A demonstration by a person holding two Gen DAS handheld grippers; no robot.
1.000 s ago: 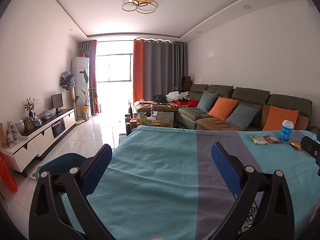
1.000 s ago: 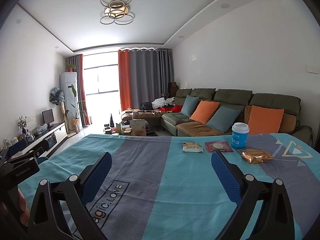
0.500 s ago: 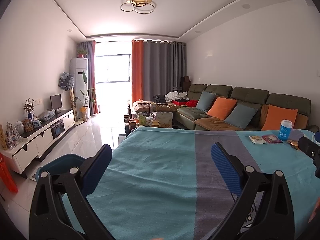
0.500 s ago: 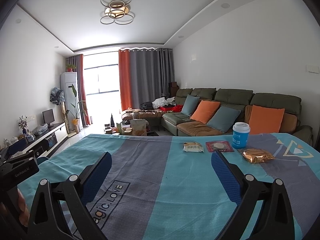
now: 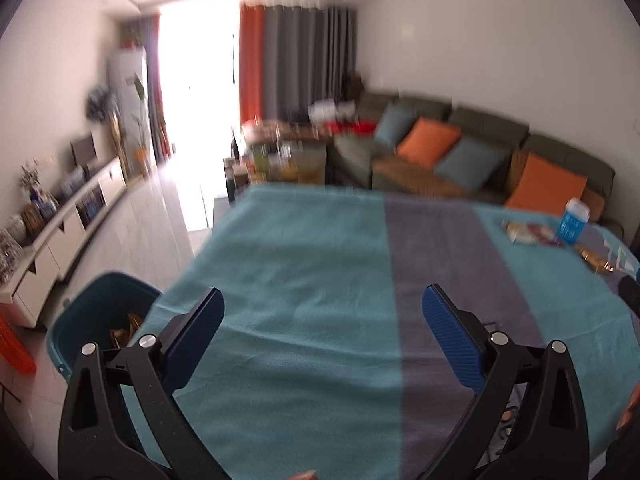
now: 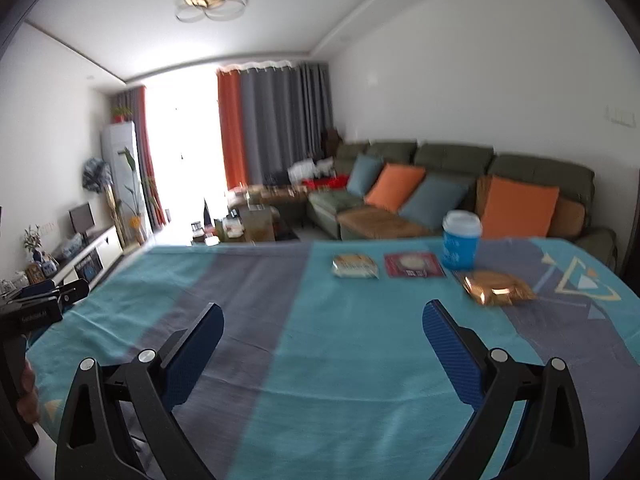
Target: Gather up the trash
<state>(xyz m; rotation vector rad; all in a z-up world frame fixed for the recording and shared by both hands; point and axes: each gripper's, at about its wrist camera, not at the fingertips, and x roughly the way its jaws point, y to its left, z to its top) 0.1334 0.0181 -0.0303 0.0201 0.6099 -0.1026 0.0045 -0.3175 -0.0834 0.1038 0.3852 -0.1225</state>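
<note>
only left view shows teal bin (image 5: 100, 300); both grippers (image 5: 322, 318) (image 6: 322, 324) spread, empty.

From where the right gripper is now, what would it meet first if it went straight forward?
Probably only the tablecloth: the open right gripper points over bare cloth. The pale snack packet, the red packet and the gold wrapper lie farther, to the right of its line. Depth is unclear.
</note>
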